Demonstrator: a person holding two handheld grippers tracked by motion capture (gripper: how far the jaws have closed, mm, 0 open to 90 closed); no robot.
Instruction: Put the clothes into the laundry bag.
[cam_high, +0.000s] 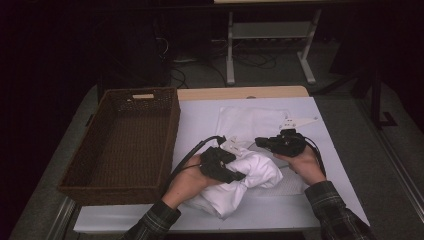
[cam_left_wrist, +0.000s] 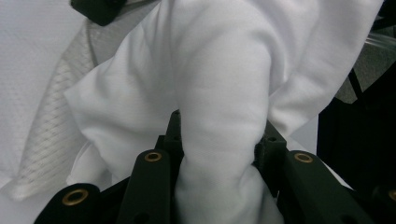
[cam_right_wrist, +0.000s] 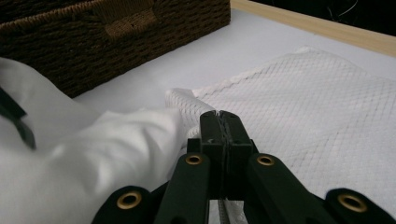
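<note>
A bunched white cloth (cam_high: 255, 172) lies at the table's front middle, and my left gripper (cam_high: 237, 176) is shut on a thick fold of it. In the left gripper view the fold (cam_left_wrist: 224, 93) bulges between the two jaws of that gripper (cam_left_wrist: 219, 135). A white mesh bag (cam_high: 250, 120) lies flat behind the cloth. My right gripper (cam_high: 260, 142) is shut on its near edge. In the right gripper view the jaws (cam_right_wrist: 220, 116) are pressed together with the mesh bag's (cam_right_wrist: 327, 107) rim pinched between them and lifted a little, and the cloth (cam_right_wrist: 107, 144) sits just to their left.
A brown woven basket (cam_high: 125, 145) stands with nothing in it on the left half of the table, close to the cloth. The white table cover (cam_high: 200, 115) runs to a wooden back edge (cam_high: 240, 92). Beyond it are a dark floor and a shelf frame (cam_high: 270, 30).
</note>
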